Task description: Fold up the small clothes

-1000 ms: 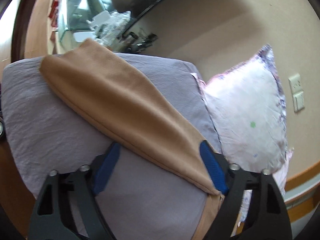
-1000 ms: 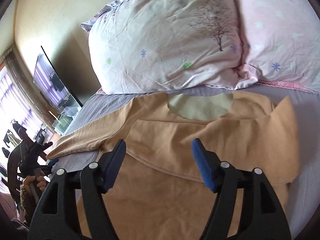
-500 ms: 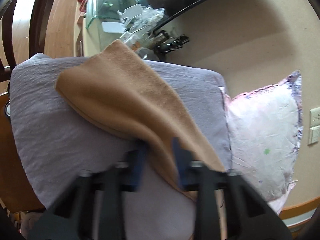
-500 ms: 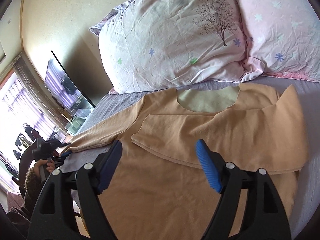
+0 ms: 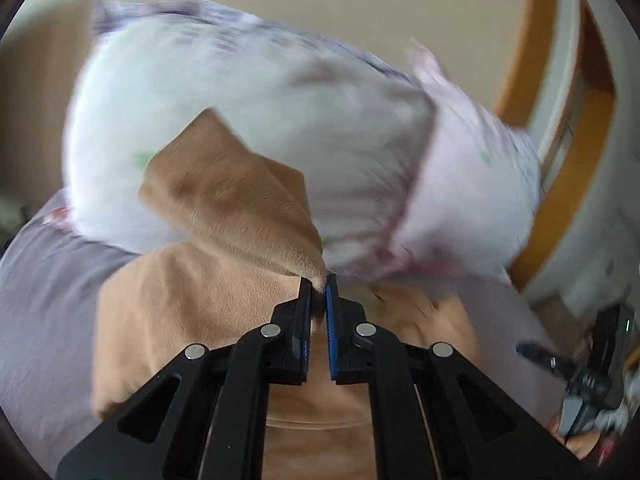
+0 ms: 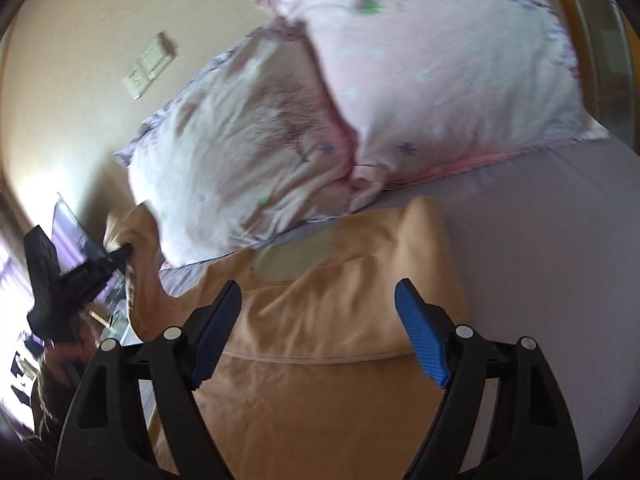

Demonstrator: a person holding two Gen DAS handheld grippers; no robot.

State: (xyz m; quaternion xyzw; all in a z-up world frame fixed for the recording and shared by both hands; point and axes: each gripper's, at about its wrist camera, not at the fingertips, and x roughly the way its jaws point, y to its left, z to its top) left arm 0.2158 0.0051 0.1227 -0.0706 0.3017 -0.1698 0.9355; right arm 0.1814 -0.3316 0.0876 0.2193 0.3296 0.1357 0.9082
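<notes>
A tan shirt (image 6: 320,380) lies on the grey-lilac bed sheet (image 6: 540,280), its neck opening toward the pillows and its right sleeve folded over the chest. My left gripper (image 5: 318,284) is shut on the tan shirt's left sleeve (image 5: 240,200) and holds it lifted above the shirt body (image 5: 180,300). The left gripper also shows at the far left of the right wrist view (image 6: 124,254), with the sleeve hanging from it. My right gripper (image 6: 320,300) is open and empty, just above the shirt's chest.
Two pale floral pillows (image 6: 420,80) lean against the beige wall at the head of the bed, close behind the shirt. A wall socket (image 6: 150,66) is above them. A wooden bed frame (image 5: 568,184) is at the right. The view is motion-blurred.
My left gripper has shut on the left sleeve, lifted it off the sheet and swung toward the pillows. My right gripper stayed open and shifted a little to the right over the shirt.
</notes>
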